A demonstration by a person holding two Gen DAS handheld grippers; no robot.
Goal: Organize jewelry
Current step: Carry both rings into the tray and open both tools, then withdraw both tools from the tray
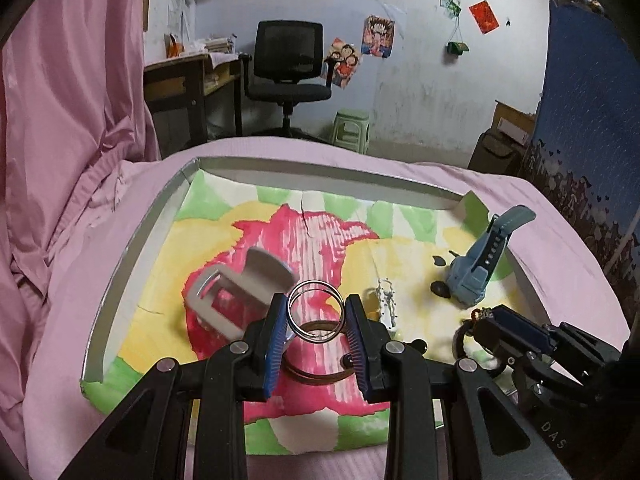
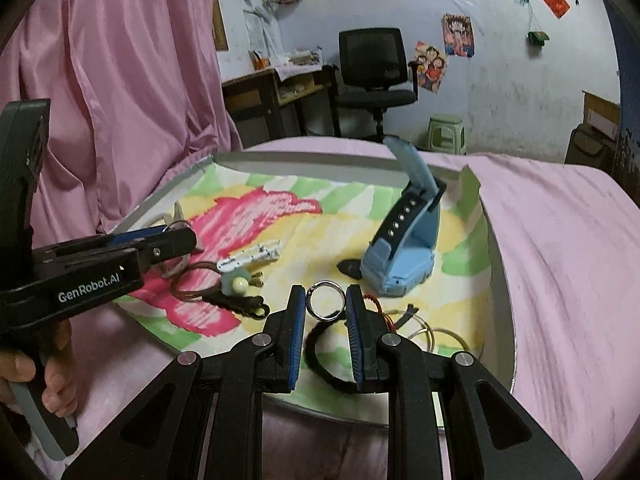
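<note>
A shallow tray with a painted pink, yellow and green lining lies on a pink bed. My left gripper is shut on a double-loop silver bangle, held upright above a brown bangle lying on the lining. A pale grey stand sits just left of it. My right gripper is shut on a small silver ring, above a black hair tie. A blue watch stands upright beyond it. The left gripper shows at the tray's left side.
On the lining lie a silver hair clip, a green pearl piece, thin gold bangles and a beaded strand. A hand holds the left gripper's handle. Pink curtain hangs at left; an office chair stands behind.
</note>
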